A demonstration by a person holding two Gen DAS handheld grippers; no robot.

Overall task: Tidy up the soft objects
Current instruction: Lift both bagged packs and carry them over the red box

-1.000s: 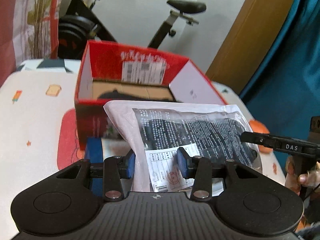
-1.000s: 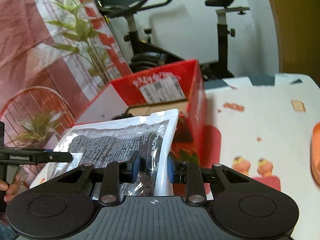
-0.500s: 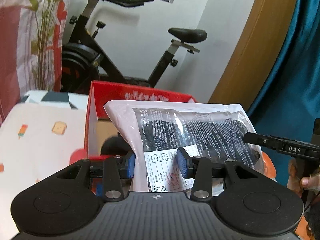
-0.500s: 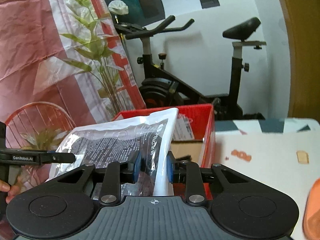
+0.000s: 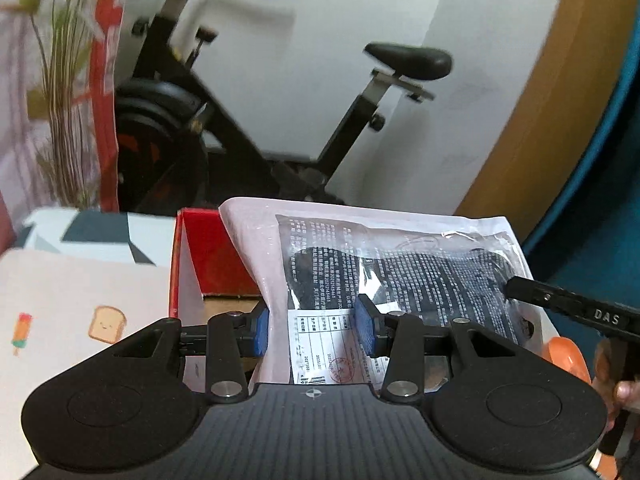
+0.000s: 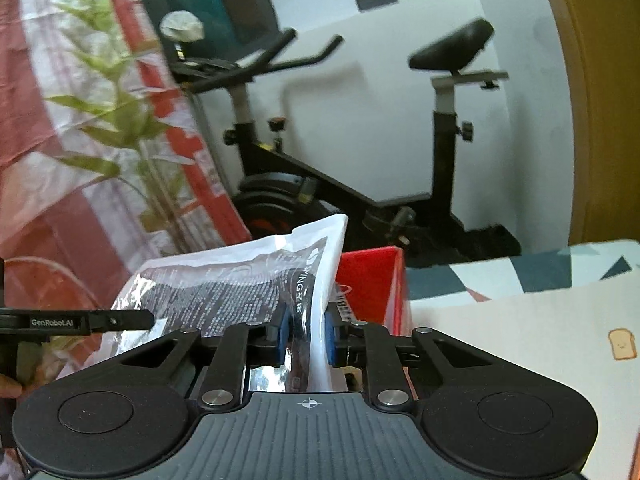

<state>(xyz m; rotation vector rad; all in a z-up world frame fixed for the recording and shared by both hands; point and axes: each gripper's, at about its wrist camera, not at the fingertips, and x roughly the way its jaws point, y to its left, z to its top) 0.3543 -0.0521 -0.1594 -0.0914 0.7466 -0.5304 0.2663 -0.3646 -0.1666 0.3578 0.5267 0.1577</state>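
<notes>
Bag (image 5: 384,256) seemingly crosswise between both tools

glossy plastic bag (image 5: 400,256), red cardboard box (image 5: 208,248)

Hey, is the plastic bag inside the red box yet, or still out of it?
Out. Both hand-held grippers, left and right, hold the plastic bag up in front of the red box.
</notes>
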